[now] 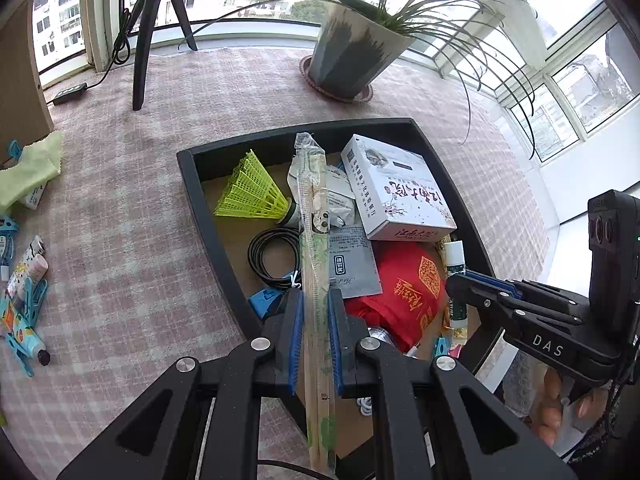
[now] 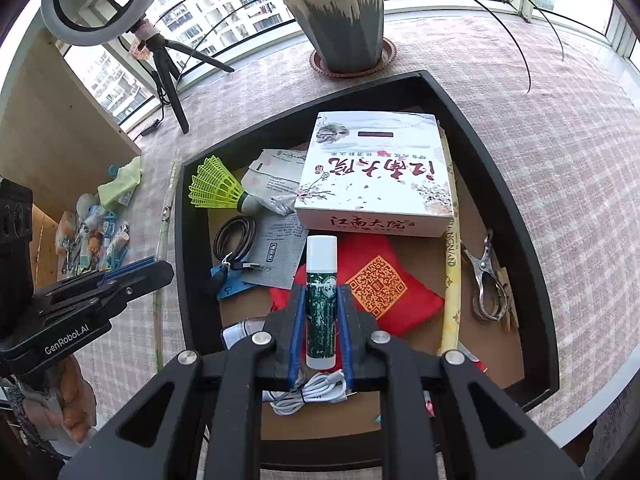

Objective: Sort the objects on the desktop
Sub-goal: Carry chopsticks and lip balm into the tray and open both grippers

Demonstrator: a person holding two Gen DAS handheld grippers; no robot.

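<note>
While both held items hang above the black tray (image 2: 492,148) that sits on the checked counter (image 1: 132,208), the larger hazards come first. The long wrapped pair of chopsticks (image 1: 316,264), clamped in the left tool (image 1: 316,332) with its blue pads (image 1: 295,336) pressed close on either flank, reaches far forward over the tray and far back behind the grip; held by so narrow a band of a loose sleeve, it could pivot or slide in the wrapper, and its front end passes close above the yellow shuttlecock (image 1: 252,194) and the white box (image 1: 396,192), which it might snag. The small tube with a white cap (image 2: 321,304) is pinched upright along the right tool (image 2: 321,332), jaws nearly together on its green body; being round and smooth, it could twist or slip out toward the red pouch (image 2: 372,284) beneath. The two tools travel just beside each other near the tray's near edge, so a knock between them is possible. A heap of small sorted items (image 2: 96,236) lies at the counter's far left edge.
</note>
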